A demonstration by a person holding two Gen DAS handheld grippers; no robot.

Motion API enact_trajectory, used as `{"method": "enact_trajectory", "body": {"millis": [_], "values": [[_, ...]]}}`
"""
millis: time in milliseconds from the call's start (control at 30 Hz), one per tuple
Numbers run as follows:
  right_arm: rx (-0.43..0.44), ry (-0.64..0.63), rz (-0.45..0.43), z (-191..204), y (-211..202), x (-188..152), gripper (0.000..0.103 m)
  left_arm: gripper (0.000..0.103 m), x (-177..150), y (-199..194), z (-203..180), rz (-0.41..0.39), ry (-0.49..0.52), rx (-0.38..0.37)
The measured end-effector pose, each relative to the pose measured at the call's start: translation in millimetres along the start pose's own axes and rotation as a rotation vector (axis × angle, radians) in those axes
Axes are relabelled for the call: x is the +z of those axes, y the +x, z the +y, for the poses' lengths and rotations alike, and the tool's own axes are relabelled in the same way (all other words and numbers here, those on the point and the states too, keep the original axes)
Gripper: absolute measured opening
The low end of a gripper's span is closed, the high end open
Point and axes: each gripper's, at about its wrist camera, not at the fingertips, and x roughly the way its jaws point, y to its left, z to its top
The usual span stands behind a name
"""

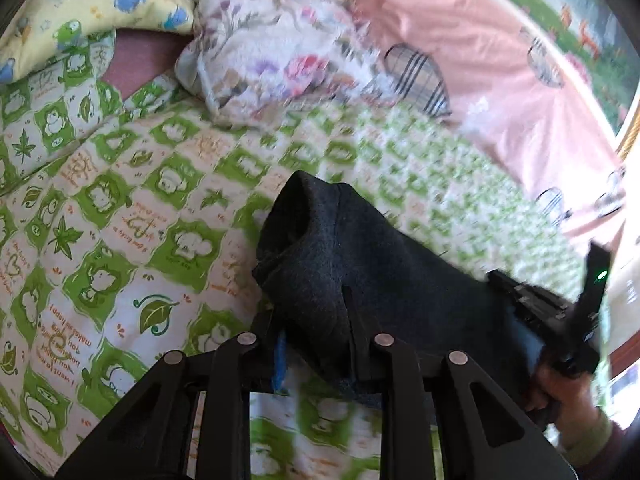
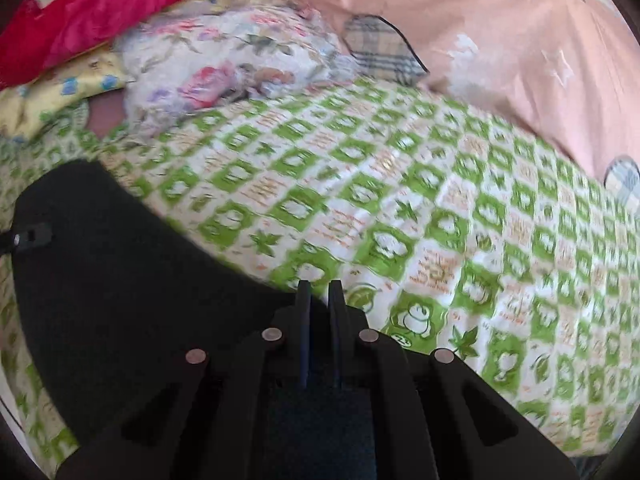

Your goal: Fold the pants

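The dark charcoal pants (image 1: 344,248) hang bunched over my left gripper (image 1: 316,308), lifted off the green-and-white frog-print sheet (image 1: 132,208). The left jaws are shut on a thick fold of the cloth, which hides the fingertips. In the right wrist view the pants (image 2: 104,280) spread to the left across the bed. My right gripper (image 2: 320,286) is shut, its two fingers nearly touching, with the pants' edge pinched between them. The right gripper (image 1: 560,312) also shows at the left view's right edge, held by a hand (image 1: 560,392). A piece of the left gripper (image 2: 32,236) pokes out over the cloth.
A floral pillow (image 1: 272,52) and a yellow cartoon pillow (image 1: 92,8) lie at the bed's head. A pink quilt (image 1: 500,92) with plaid patches runs along the right side. A red cloth (image 2: 100,12) sits at the back left. The bed's wooden edge (image 1: 628,136) is at far right.
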Motion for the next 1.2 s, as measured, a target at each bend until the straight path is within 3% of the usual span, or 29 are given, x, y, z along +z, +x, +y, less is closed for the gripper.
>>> {"method": "enact_trajectory", "body": {"millis": [167,233,267,300,467,700,933,1200], "values": [[0.025,0.121,-0.025,-24.9,-27.7,-1.9,0.014,0.039,-3.7,-17.8,6.7,-0.017,-0.046,0.006],[0.036,0.167,-0.056,-38.0,-51.5,-9.5,0.030,0.040,-2.7,-32.0,3.5,-0.050,-0.042,0.020],[0.042,0.187,-0.078,-43.5,-62.6,-14.9,0.047,0.041,-1.3,-37.4,1.5,-0.066,-0.038,0.026],[0.039,0.208,-0.103,-50.0,-76.6,-21.8,0.057,0.041,-0.2,-45.3,-2.1,-0.089,-0.029,0.028],[0.013,0.270,-0.135,-73.4,-125.5,-60.0,0.058,0.047,3.7,-63.6,-38.8,-0.104,0.051,-0.028],[-0.064,0.438,-0.136,-117.2,-175.0,-123.4,0.058,0.053,-19.0,-50.5,-123.8,-0.031,0.232,-0.148],[-0.165,0.572,-0.153,-160.0,-223.8,-177.1,0.058,0.056,-63.9,-31.0,-224.0,0.079,0.502,-0.269],[-0.235,0.731,-0.168,-206.6,-250.2,-220.9,0.058,0.056,-127.3,-16.9,-321.2,0.190,0.813,-0.403]]}}
